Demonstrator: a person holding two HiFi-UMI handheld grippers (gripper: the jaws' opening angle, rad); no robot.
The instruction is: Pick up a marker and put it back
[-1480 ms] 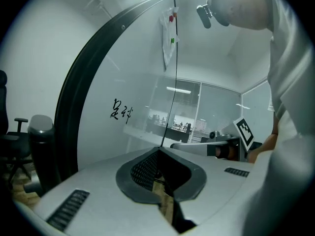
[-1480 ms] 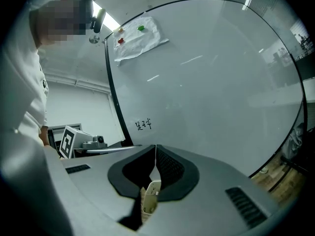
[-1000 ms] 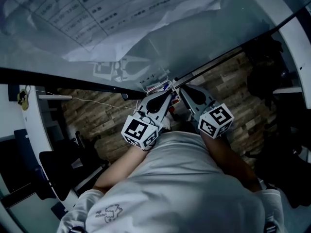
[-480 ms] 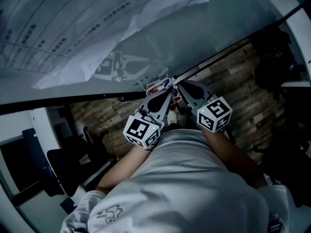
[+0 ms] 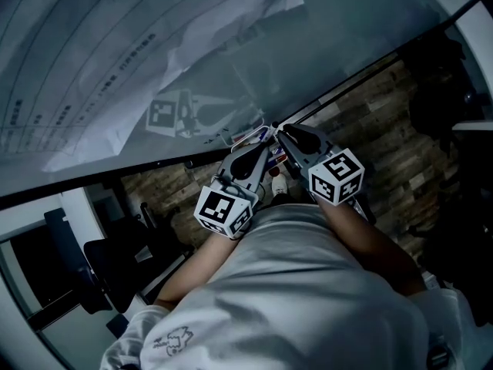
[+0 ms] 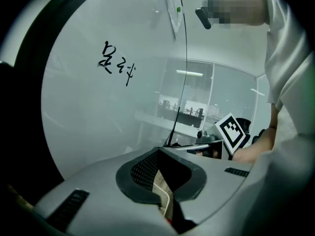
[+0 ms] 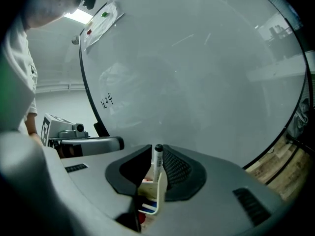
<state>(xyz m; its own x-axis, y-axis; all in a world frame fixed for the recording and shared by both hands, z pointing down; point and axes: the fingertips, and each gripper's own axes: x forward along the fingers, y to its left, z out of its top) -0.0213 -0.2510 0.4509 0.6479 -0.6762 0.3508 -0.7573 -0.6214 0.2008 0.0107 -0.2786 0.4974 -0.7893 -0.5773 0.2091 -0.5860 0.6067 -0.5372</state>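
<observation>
A small white marker holder (image 5: 248,137) hangs at the lower edge of the whiteboard (image 5: 354,37), and both grippers meet at it. In the right gripper view a white marker (image 7: 158,162) with a black cap stands upright in the holder (image 7: 153,196). My right gripper (image 7: 156,154) is shut on the marker, whose barrel fills the gap between the pads. My left gripper (image 6: 158,154) has its tips together. The holder's cream wall (image 6: 164,193) shows in the cleft behind those tips; whether it is pinched is unclear. In the head view the left gripper (image 5: 267,141) lies just left of the right gripper (image 5: 279,132).
Printed sheets (image 5: 115,75) are stuck on the board at upper left, and dark handwriting (image 6: 117,63) marks it. A black frame edge (image 5: 139,168) runs along the board's bottom. Wood-look floor (image 5: 385,137) and a dark chair (image 5: 115,260) lie below.
The head camera has swung, so the sheets and board slide left and up in view. Both grippers stay at the holder, hardly shifted.
</observation>
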